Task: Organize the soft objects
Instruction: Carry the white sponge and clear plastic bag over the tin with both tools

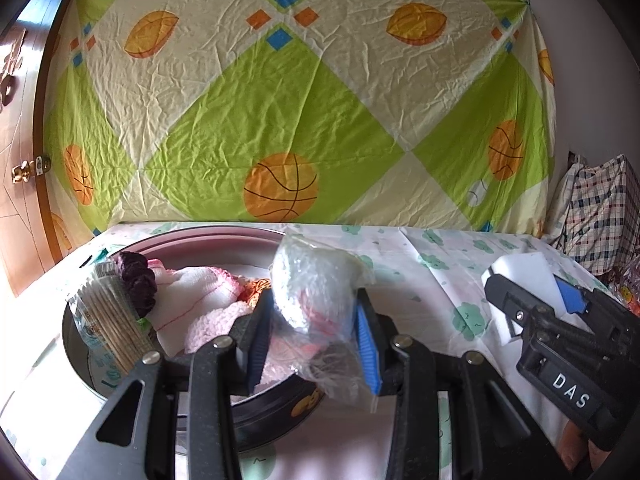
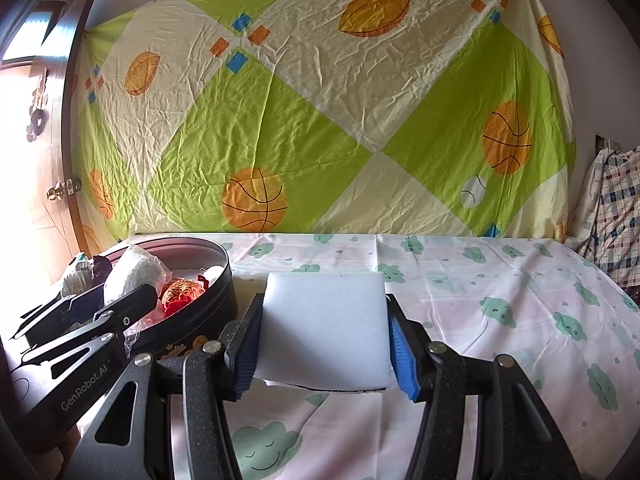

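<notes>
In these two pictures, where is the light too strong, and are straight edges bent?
Left wrist view: sharp, evenly lit; the door bows at the left edge. Right wrist view: the door side is washed out by glare; the table edge curves down rightwards.

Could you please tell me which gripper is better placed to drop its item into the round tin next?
Left. The left gripper already holds its plastic-wrapped white bundle over the round tin, while the right gripper holds the white sponge beside it, over the tablecloth.
</notes>
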Motion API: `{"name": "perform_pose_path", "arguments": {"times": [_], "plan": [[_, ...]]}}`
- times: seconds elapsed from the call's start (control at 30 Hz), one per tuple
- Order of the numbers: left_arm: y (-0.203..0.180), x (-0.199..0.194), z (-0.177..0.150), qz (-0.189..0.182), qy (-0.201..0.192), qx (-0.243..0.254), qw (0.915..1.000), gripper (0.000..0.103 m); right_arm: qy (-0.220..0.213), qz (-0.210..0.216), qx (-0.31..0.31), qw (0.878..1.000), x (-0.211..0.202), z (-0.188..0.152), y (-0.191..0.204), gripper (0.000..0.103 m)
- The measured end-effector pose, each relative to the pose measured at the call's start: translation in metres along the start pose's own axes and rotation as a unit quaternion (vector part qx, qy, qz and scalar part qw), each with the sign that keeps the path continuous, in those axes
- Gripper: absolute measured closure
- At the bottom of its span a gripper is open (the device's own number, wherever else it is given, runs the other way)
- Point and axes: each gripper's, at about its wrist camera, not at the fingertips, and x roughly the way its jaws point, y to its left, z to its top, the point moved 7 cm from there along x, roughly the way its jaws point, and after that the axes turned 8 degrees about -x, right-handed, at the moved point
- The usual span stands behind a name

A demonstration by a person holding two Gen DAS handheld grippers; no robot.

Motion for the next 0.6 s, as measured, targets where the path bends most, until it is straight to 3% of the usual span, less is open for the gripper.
{"name": "perform_pose_path", "arguments": {"times": [0.6], "plan": [[0.026,-0.012,0.005,0.03,-0.025,-0.013,0.9992,0.065,0.003,0.02,-0.015,1.0,0.004,0.002,0.031,0.045]]}}
